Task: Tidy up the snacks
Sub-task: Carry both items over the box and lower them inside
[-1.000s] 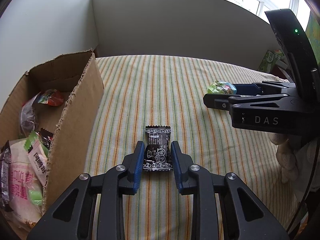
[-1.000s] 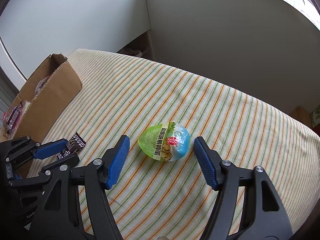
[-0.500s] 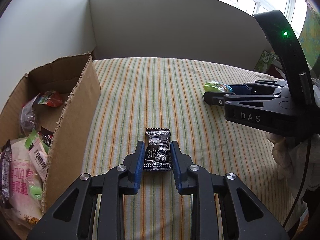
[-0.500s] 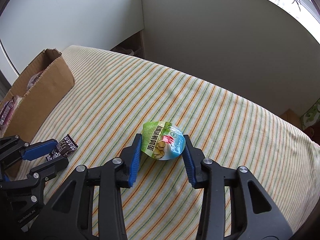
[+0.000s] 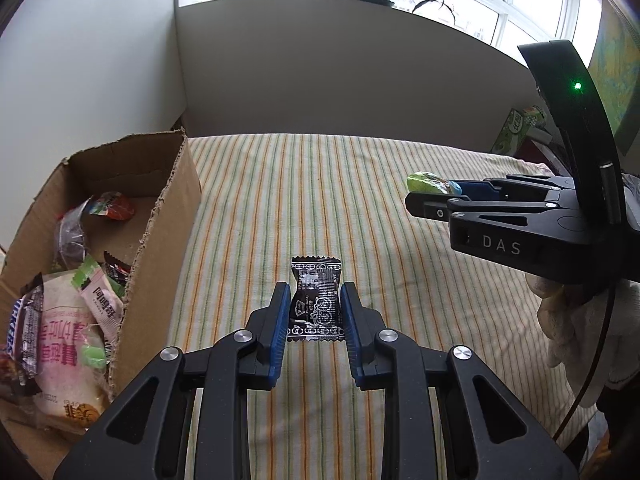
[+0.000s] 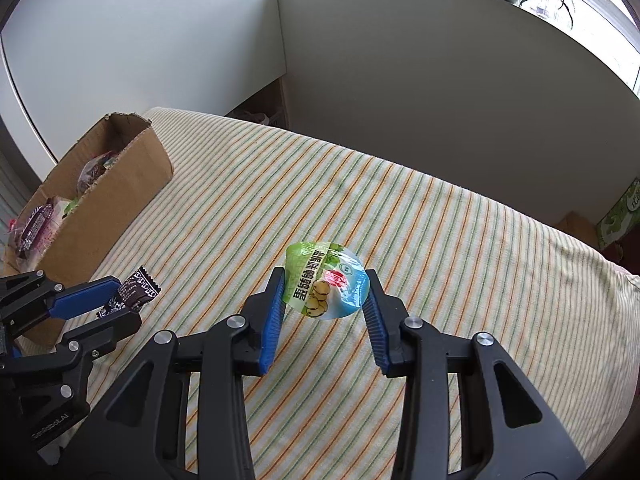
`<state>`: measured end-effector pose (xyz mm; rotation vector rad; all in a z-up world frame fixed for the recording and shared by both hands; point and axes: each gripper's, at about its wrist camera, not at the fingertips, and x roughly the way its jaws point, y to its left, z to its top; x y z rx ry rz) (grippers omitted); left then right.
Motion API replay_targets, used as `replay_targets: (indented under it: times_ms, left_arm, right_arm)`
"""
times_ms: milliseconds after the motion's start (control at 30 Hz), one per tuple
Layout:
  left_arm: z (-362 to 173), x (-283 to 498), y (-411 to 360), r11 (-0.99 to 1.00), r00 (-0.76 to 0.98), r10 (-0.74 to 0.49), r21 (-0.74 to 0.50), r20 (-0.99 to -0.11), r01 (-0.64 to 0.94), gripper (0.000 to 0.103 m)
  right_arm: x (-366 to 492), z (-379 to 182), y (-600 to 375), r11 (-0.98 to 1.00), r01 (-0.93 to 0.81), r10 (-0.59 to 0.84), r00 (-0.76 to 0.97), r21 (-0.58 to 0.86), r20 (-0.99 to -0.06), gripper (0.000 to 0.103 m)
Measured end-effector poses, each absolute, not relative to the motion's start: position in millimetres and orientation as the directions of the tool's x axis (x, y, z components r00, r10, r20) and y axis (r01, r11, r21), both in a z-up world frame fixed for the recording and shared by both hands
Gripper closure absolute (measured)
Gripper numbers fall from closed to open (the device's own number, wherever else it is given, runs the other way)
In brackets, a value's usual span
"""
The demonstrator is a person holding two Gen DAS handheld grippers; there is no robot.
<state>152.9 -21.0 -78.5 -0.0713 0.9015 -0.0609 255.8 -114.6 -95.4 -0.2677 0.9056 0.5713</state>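
To the left of the left claw [image 5: 314,314], an open brown cardboard box [image 5: 168,216] is being filled with wrapped snacks. A black printed candy wrapper [image 5: 317,302] is being gripped between the left claw's blue pads, above the striped bedsheet [image 5: 320,184]. Further right, a green-and-blue egg-shaped snack pack [image 6: 326,282] is being clamped by the right claw [image 6: 326,300].

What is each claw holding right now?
Left claw: closed on the black candy.
Right claw: closed on the green snack pack.
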Motion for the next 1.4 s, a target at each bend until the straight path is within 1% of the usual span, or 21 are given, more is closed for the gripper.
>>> replay_targets:
  times_ms: [467,767,1100,1400]
  left_arm:
    - [-31,107,-6,0.995,0.685,-0.095,-0.092,-0.723,0.041,0.079]
    - [-24,91,7,0.994,0.716,-0.089,-0.103,-0.692,0.024,0.079]
    - [-12,76,48,0.993,0.744,-0.048,-0.112,-0.666,-0.036,0.079]
    - [-10,69,91,0.988,0.755,-0.005,-0.119,-0.656,-0.096,0.079]
  right_arm:
    - [204,-43,-118,0.812,-0.583,0.379,0.525,0.002,-0.761,0.064]
    - [170,-18,-88,0.785,-0.619,0.404,0.539,-0.023,-0.739,0.064]
    - [153,3,-46,0.752,-0.658,0.433,0.539,-0.039,-0.722,0.064]
    - [151,8,-3,0.723,-0.69,0.456,0.52,-0.04,-0.722,0.064]
